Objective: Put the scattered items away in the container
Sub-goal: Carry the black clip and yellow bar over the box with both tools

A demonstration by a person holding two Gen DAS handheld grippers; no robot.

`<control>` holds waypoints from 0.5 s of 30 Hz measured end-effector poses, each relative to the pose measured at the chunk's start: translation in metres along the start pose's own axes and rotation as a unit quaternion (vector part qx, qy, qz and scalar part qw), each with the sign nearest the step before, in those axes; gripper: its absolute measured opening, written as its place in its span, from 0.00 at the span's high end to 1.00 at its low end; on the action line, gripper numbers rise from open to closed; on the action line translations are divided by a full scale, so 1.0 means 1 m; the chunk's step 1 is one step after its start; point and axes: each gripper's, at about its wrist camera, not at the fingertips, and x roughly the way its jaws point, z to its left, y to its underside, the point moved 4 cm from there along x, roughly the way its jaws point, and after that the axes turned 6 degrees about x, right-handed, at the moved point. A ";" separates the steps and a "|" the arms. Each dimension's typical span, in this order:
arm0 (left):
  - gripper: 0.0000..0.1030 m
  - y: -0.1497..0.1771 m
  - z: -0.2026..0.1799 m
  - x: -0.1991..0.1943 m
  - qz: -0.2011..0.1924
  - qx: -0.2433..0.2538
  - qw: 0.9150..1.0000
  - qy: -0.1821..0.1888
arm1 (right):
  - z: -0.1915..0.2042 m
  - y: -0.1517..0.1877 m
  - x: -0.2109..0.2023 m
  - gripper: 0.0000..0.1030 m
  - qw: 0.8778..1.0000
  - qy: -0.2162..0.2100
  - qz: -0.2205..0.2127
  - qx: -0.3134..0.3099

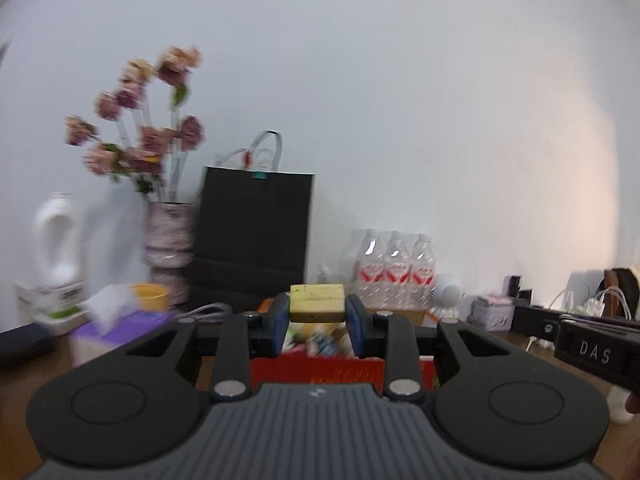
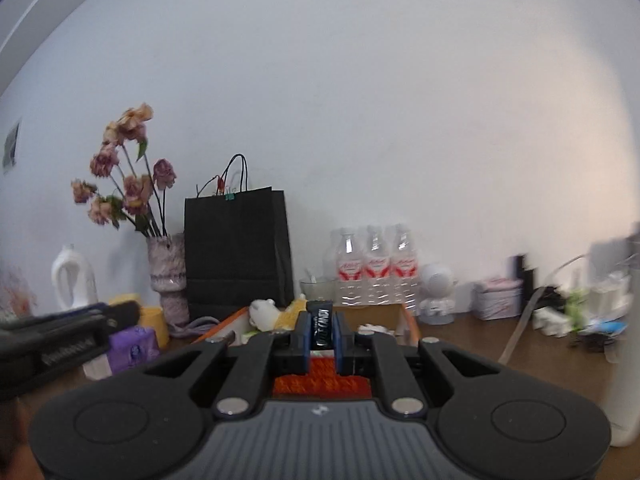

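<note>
Your left gripper pinches a sponge, right gripper a black packet. Release short of the red box and both land outside.

A yellow rectangular sponge block shows dark specks. The small black packet bears white lettering. The cardboard container is red with orange marks.
</note>
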 end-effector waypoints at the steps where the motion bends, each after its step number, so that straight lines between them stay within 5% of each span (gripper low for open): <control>1: 0.70 -0.006 -0.001 0.025 0.011 0.002 1.000 0.008 | -0.007 -0.010 0.019 0.90 1.000 0.003 0.013 0.013; 5: 0.70 -0.028 0.001 0.127 0.098 -0.019 0.995 0.021 | -0.030 -0.054 0.093 0.90 0.999 0.026 0.037 0.030; 8: 0.70 -0.038 0.004 0.198 0.200 -0.031 0.978 0.048 | -0.045 -0.080 0.159 0.90 0.990 0.022 0.132 0.049; 9: 0.70 -0.037 0.004 0.222 0.239 -0.037 0.967 0.085 | -0.050 -0.087 0.183 0.90 0.984 0.025 0.168 0.053; 12: 0.70 -0.019 -0.007 0.278 0.362 -0.082 0.911 0.180 | -0.071 -0.092 0.255 0.90 0.959 0.047 0.276 0.050; 15: 0.70 0.007 -0.018 0.307 0.420 -0.039 0.892 0.161 | -0.095 -0.071 0.312 0.90 0.921 0.079 0.377 0.056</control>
